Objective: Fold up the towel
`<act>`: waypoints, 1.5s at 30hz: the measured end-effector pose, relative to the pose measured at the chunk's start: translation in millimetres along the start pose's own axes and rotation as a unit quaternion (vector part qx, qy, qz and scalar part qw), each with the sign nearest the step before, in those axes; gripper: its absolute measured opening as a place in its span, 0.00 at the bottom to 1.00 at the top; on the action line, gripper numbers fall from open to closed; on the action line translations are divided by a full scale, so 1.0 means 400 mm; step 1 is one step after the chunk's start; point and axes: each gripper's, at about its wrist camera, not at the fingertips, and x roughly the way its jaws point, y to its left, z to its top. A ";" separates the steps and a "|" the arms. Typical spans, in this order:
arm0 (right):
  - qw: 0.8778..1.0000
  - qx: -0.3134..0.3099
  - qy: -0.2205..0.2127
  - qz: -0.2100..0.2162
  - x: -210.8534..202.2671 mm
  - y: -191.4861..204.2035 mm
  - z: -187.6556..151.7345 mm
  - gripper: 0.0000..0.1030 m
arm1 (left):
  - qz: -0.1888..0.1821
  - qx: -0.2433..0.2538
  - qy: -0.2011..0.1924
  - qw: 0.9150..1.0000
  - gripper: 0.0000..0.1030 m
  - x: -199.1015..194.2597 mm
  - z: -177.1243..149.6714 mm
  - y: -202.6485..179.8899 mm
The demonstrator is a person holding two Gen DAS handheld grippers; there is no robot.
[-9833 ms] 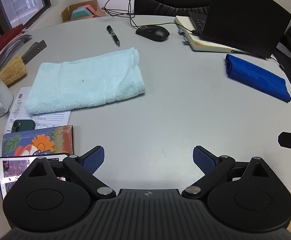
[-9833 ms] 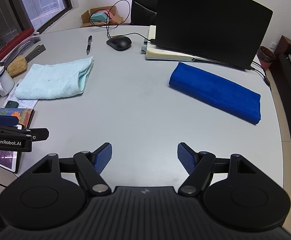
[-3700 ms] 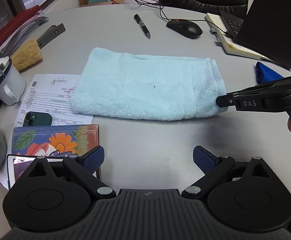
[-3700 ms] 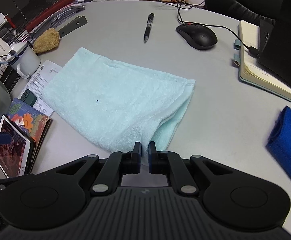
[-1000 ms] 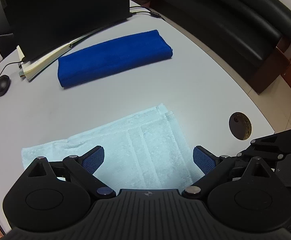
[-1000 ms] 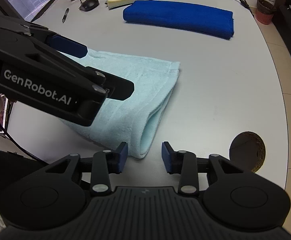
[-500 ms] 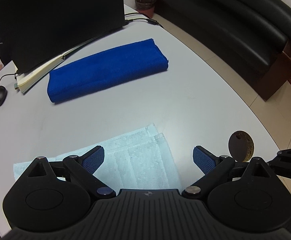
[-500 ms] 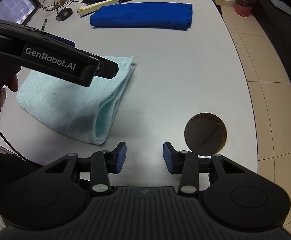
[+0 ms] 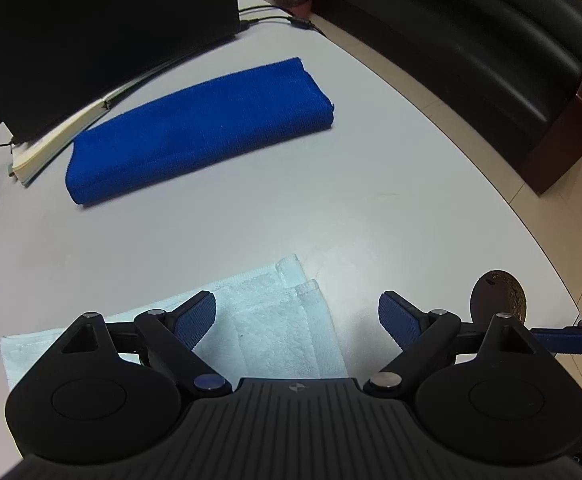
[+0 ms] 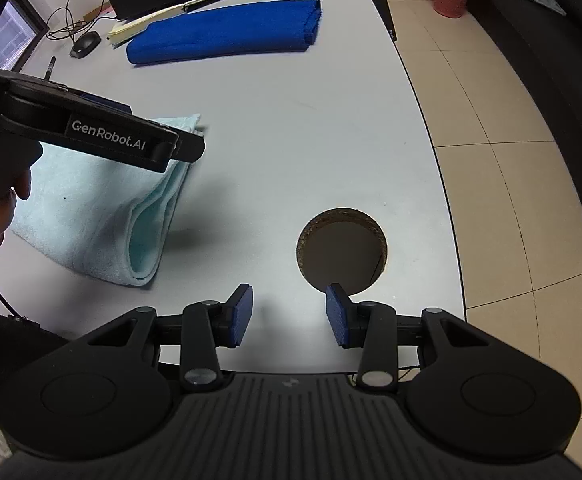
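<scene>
My left claw (image 9: 297,316), jaws just narrowing yet still apart, has slid to the pale towel's (image 9: 275,316) lower-centre corner; right claw (image 10: 289,314) gapes empty, fold next.

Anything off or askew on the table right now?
Little. Light towel is folded unevenly: its layers gape at the near end and its far corners are offset. Blue towel lies neat. The table hole is uncovered.

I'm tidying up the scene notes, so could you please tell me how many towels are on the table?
2. The light blue towel lies folded near the table's front edge, under the left gripper. The dark blue towel lies folded farther back, beside the notebook. Others may be out of view.
</scene>
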 end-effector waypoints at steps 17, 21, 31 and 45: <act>1.000 0.016 -0.003 -0.021 0.002 -0.031 0.008 0.41 | 0.020 0.032 0.012 0.999 0.54 0.055 -0.008 -0.008; 1.000 0.017 -0.005 -0.022 0.005 -0.030 0.011 0.41 | 0.013 0.025 0.005 1.000 0.46 0.045 -0.013 0.008; 1.000 -0.008 -0.007 -0.017 0.015 -0.007 0.029 0.41 | -0.018 -0.036 0.004 0.999 0.44 0.012 -0.030 0.055; 1.000 -0.021 -0.009 -0.014 0.020 0.003 0.039 0.41 | -0.028 -0.088 0.005 0.996 0.53 -0.012 -0.053 0.105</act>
